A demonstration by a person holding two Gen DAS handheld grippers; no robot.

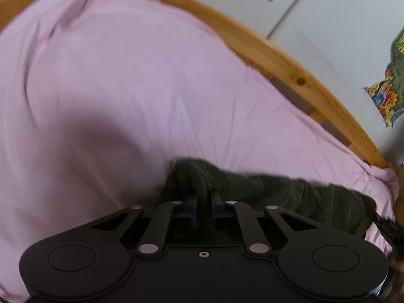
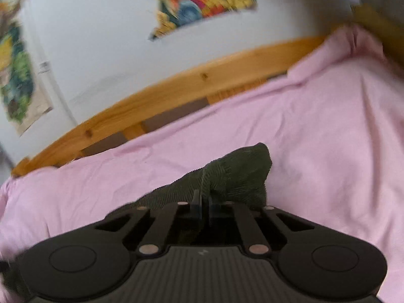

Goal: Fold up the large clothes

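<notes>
Dark green garment (image 1: 277, 189) pinched by left gripper (image 1: 204, 203), right gripper (image 2: 205, 202).

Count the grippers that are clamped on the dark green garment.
2. The left gripper pinches a bunched fold of the dark green garment over the pink sheet; the right gripper grips another raised fold.
</notes>
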